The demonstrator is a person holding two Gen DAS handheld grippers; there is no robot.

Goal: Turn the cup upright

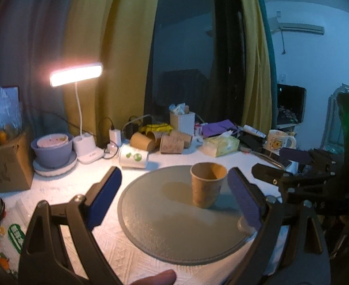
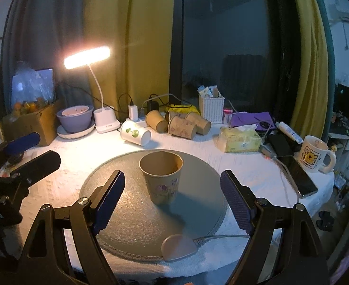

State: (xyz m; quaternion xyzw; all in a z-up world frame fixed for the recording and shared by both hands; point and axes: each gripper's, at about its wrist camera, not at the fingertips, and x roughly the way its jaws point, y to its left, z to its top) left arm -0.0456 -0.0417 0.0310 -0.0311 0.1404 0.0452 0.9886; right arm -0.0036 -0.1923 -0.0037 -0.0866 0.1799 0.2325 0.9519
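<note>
Round mat [image 2: 131, 225]: cup [image 2: 161, 178] upright mid-mat, both tongs spread, apart.

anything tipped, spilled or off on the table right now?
The brown paper cup stands upright on the round grey mat, both grippers open and clear of it. Behind it, a white cup and several brown paper cups lie on their sides. No spill visible.
</note>
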